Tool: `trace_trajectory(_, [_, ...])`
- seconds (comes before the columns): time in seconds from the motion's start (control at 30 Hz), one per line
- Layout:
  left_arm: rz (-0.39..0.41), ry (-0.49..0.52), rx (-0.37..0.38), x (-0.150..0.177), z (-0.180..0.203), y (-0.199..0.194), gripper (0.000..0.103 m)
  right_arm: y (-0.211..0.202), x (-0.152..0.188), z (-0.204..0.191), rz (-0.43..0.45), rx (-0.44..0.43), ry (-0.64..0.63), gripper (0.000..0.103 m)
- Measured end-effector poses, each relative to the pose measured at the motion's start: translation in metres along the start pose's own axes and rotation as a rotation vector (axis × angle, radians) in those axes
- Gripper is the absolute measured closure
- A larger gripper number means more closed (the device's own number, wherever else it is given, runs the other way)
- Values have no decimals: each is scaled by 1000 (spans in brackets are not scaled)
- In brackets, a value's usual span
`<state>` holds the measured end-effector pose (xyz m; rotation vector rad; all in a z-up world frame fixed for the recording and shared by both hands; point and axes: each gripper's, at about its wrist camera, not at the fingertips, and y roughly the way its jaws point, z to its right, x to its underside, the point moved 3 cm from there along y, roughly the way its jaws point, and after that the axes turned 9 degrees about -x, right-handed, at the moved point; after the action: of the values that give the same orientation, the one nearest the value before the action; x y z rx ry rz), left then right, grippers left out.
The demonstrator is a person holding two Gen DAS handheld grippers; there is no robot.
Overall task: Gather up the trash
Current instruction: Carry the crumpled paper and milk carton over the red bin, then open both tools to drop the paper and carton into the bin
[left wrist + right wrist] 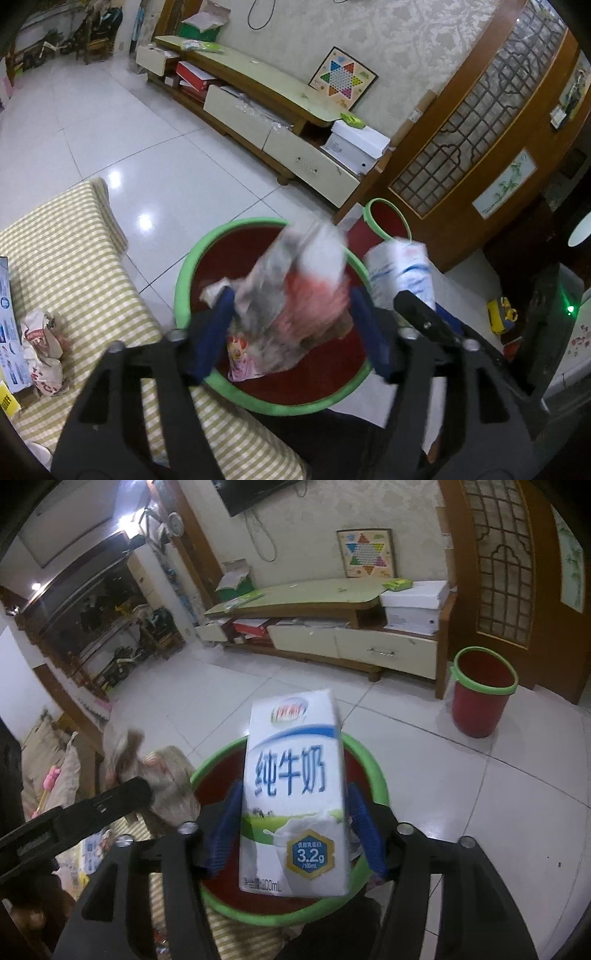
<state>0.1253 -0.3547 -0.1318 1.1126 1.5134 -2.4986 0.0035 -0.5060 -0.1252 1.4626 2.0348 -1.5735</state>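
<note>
Both tongs' items, wrapper [295,291] and milk carton [295,794], sit between fingers over bin [236,395].

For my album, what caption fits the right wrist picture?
Blue fingers flank a milk carton over a green-rimmed red bin.

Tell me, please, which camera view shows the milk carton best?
The right wrist view: the milk carton fills the centre, front label readable, between the right gripper's jaws above the red bin. The left wrist view shows it only blurred, at the side.
</note>
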Motion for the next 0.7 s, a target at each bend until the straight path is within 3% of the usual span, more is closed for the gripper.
trace_trajectory(0.2, [0, -9, 3, 6, -8, -11, 39, -5, 0, 0, 1, -3, -4, 36])
trace_trajectory(0.43, [58, -102, -6, 18, -39, -58, 39, -17, 12, -28, -22, -32, -55, 36])
trace_trajectory(0.6, [126, -158, -116, 41, -86, -111, 33, -20, 35, -63, -82, -64, -123, 36])
trace_trajectory(0.7, [148, -210, -265, 65, -136, -144, 33, -18, 57, -86, -131, -86, -165, 36])
